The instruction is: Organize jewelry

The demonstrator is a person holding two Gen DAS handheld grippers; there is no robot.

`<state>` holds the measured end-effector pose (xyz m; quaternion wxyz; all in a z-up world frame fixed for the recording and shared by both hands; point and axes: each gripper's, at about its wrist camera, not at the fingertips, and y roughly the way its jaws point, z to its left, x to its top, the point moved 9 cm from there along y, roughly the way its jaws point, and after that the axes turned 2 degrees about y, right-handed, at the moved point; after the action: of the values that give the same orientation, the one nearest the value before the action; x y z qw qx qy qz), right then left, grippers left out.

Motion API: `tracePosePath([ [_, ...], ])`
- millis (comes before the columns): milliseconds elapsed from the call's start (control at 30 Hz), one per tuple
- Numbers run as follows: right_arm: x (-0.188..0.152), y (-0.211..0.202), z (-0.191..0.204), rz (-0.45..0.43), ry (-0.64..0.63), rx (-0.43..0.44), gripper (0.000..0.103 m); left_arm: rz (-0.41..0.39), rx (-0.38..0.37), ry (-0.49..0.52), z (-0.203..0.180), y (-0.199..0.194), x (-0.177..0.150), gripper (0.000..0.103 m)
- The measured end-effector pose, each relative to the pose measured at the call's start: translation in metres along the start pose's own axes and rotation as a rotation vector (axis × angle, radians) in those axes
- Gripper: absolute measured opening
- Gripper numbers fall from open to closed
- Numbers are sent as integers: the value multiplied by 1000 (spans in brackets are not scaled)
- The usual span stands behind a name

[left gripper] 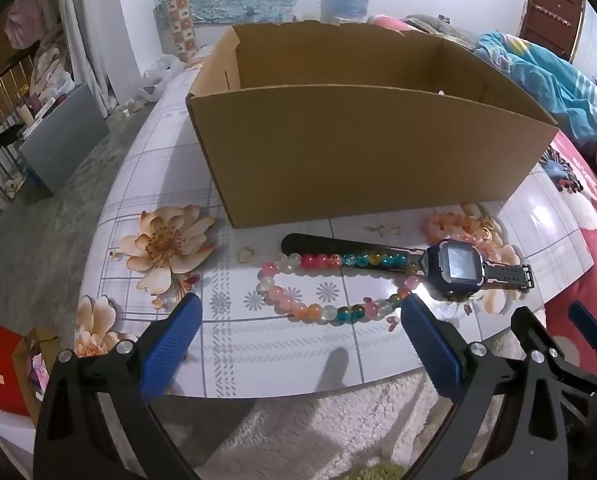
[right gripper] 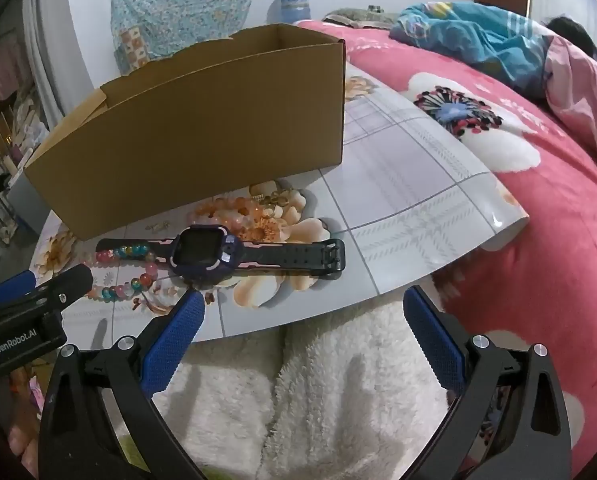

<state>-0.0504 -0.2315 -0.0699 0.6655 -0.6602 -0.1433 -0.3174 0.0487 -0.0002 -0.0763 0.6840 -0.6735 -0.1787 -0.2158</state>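
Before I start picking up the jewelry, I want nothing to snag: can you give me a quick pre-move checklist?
1. Left gripper jaws wide and empty: ok.
2. Right gripper jaws wide and empty: ok.
3. Cardboard box open on top: ok.
4. Beaded bracelet free of the watch: not ok, it lies over the strap.
5. Ring lying apart: ok.
6. Box empty inside: cannot tell.

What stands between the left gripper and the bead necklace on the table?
Nothing visible does. The left gripper hangs open over the table's near edge, and the bead necklace lies just beyond its fingertips on bare tabletop. The watch lies across the necklace's far side only.
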Motion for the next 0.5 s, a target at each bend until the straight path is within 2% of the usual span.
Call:
tracePosePath([
  [500,1,-1,3,0,-24,10,95,-9,-9,2,5,-1,2,98],
])
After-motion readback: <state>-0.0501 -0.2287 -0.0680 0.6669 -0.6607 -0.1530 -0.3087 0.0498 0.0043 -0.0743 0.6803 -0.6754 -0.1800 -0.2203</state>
